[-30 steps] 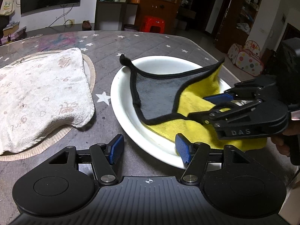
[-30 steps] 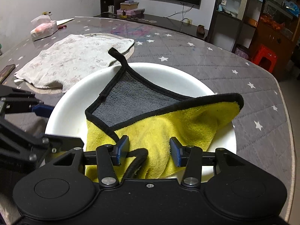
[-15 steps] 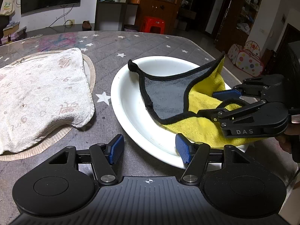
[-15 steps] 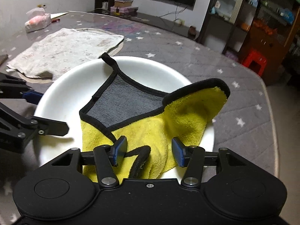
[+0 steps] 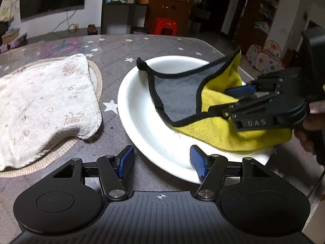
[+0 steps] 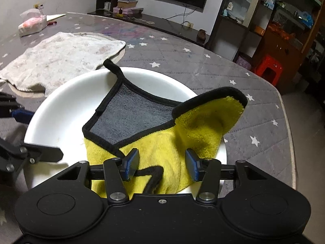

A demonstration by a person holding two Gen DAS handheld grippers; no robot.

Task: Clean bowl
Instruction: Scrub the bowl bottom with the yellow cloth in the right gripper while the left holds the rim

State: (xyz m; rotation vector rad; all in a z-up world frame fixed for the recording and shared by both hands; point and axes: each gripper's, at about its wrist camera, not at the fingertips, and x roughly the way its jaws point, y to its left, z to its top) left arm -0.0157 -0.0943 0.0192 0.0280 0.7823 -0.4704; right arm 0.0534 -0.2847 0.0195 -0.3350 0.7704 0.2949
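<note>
A wide white bowl (image 5: 142, 122) (image 6: 61, 105) sits on the grey star-patterned table. Inside lies a yellow cloth (image 5: 213, 130) (image 6: 158, 142) with a grey face and black trim; its far corner stands folded up. My right gripper (image 6: 162, 166) (image 5: 225, 99) is shut on a bunch of the yellow cloth at the bowl's right side, with a black loop between the pads. My left gripper (image 5: 161, 162) (image 6: 34, 135) stands open astride the bowl's near rim, one pad outside and one over the inside, not pressing on it.
A beige towel (image 5: 40, 105) (image 6: 61, 61) lies on a round placemat left of the bowl. A tissue pack (image 6: 32, 23) sits at the table's far corner. The table edge (image 6: 290, 142) runs close behind the bowl. A person's hand (image 5: 310, 126) grips the right gripper's handle.
The right gripper has dragged the cloth across the bowl toward its own side, and the cloth's far corner has risen and folded. The left gripper and the bowl have stayed put.
</note>
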